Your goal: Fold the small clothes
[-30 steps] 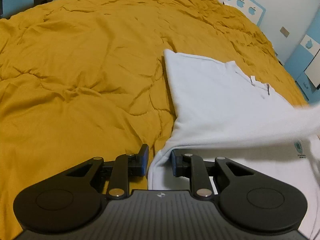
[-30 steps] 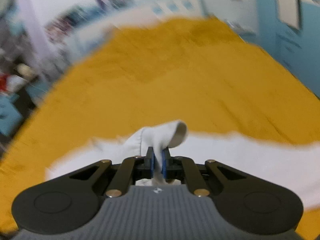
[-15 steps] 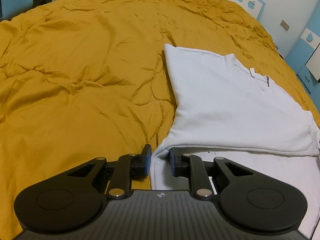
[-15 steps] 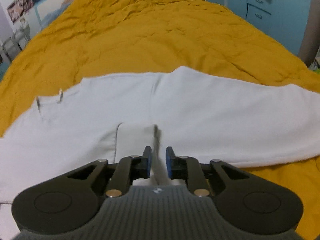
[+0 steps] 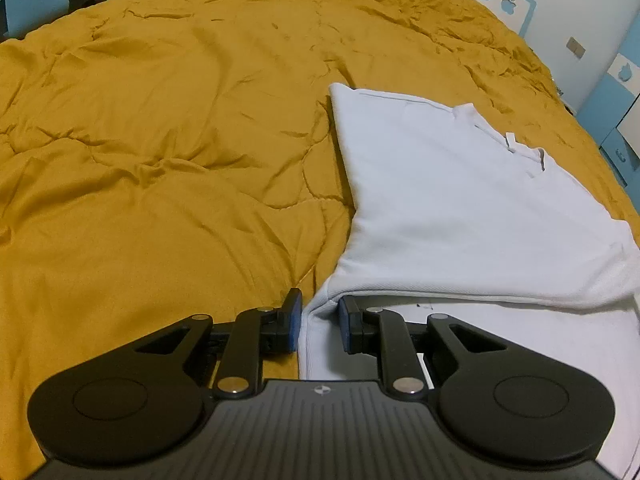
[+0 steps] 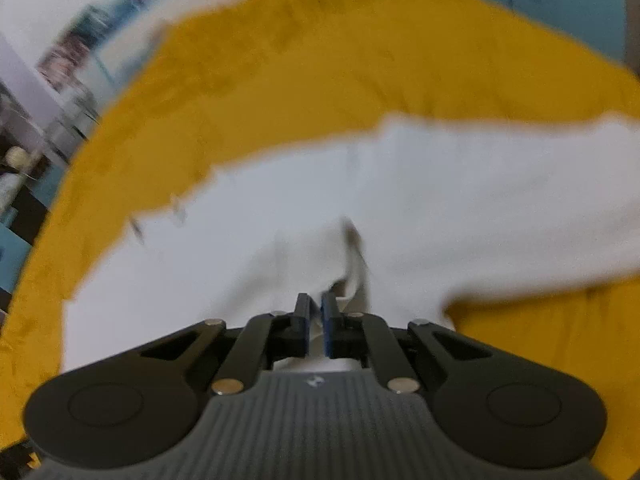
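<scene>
A white T-shirt (image 5: 460, 200) lies on the yellow quilt, its upper part folded over the lower part, with the collar and label at the far right. My left gripper (image 5: 319, 322) is open, its jaws on either side of the folded left edge of the shirt. In the right wrist view the shirt (image 6: 420, 200) is blurred. My right gripper (image 6: 316, 320) is shut on a raised fold of the white fabric, which bunches up just in front of the pads.
The yellow quilt (image 5: 160, 160) covers the whole bed, wrinkled, with wide bare areas left of the shirt. Blue furniture and a white wall (image 5: 580, 20) stand beyond the bed's far right edge. Shelves and clutter (image 6: 24, 152) show blurred at the left.
My right gripper let go of the fabric half a second ago, then shut again on a fold of the shirt and is moving. My left gripper stayed open at the folded edge.
</scene>
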A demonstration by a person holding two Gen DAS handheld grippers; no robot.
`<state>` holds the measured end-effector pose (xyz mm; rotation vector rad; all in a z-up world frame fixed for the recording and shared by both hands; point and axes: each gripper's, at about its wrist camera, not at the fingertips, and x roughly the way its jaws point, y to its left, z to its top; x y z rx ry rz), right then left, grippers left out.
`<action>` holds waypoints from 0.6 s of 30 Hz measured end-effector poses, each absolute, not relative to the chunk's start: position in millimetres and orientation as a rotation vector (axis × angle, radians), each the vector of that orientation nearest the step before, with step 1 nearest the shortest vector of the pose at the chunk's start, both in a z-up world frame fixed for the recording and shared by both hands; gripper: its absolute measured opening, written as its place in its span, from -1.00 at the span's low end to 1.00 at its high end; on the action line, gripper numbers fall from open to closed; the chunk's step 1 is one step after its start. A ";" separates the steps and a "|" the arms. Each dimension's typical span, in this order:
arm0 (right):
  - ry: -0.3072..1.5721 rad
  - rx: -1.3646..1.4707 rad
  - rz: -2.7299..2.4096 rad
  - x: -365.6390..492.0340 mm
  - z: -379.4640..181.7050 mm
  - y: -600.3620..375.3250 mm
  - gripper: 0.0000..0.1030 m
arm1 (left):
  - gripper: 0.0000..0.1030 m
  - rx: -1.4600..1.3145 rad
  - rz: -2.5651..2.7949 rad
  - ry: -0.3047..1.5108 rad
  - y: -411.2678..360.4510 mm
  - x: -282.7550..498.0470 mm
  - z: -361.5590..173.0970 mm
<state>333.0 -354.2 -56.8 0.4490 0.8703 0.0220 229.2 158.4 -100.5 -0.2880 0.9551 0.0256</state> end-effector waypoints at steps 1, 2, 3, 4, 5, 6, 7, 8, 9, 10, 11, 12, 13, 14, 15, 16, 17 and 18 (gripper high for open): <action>0.816 0.460 0.043 329.8 -41.8 -355.5 -1.00 | -0.57 -0.289 0.026 0.955 158.5 229.3 -100.4; 0.778 0.461 0.056 326.0 -30.7 -357.2 -1.00 | -0.57 -0.289 0.025 0.955 158.6 229.5 -100.5; 0.756 0.450 0.065 322.7 -23.8 -358.4 -1.00 | -0.57 -0.288 0.025 0.956 158.3 229.5 -100.6; 0.760 0.425 0.065 319.5 -21.8 -359.0 -1.00 | -0.57 -0.284 0.025 0.957 158.4 229.7 -100.7; 0.790 0.390 0.060 318.1 -26.7 -358.1 -1.00 | -0.57 -0.278 0.028 0.959 157.6 230.2 -100.8; 0.832 0.360 0.048 317.1 -37.7 -356.9 -1.00 | -0.57 -0.275 0.030 0.959 156.5 230.4 -101.0; 0.876 0.341 0.032 315.9 -51.6 -356.9 -1.00 | -0.57 -0.271 0.033 0.960 155.6 230.7 -101.1; 0.926 0.335 0.015 314.5 -68.6 -358.1 -1.00 | -0.57 -0.269 0.035 0.962 154.8 231.0 -101.2; 0.954 0.340 -0.001 313.1 -81.3 -360.3 -1.00 | -0.57 -0.266 0.038 0.963 153.9 231.4 -101.1; 0.975 0.360 -0.015 311.5 -94.7 -363.7 -1.00 | -0.57 -0.260 0.039 0.966 153.1 231.7 -100.8; 0.976 0.388 -0.017 311.1 -101.5 -367.0 -1.00 | -0.56 -0.254 0.040 0.968 152.2 231.8 -100.4; 0.970 0.403 -0.019 310.4 -103.9 -368.0 -1.00 | -0.55 -0.250 0.041 0.971 151.5 232.0 -99.8; 0.966 0.399 -0.018 310.6 -103.3 -366.8 -1.00 | -0.53 -0.247 0.044 0.975 151.4 232.0 -99.2; 0.963 0.382 -0.015 311.2 -101.5 -364.7 -1.00 | -0.52 -0.249 0.046 0.978 151.3 232.1 -98.6; 0.961 0.363 -0.010 311.2 -99.9 -363.3 -1.00 | -0.51 -0.254 0.048 0.980 151.8 231.9 -97.7; 0.962 0.350 -0.005 311.3 -98.2 -362.1 -1.00 | -0.50 -0.256 0.051 0.983 152.0 231.7 -97.0; 0.965 0.343 0.000 310.0 -97.5 -362.2 -1.00 | -0.49 -0.256 0.055 0.987 152.2 231.0 -96.2; 0.969 0.336 0.002 311.8 -95.3 -363.1 -0.99 | -0.49 -0.251 0.058 0.992 151.4 230.1 -94.4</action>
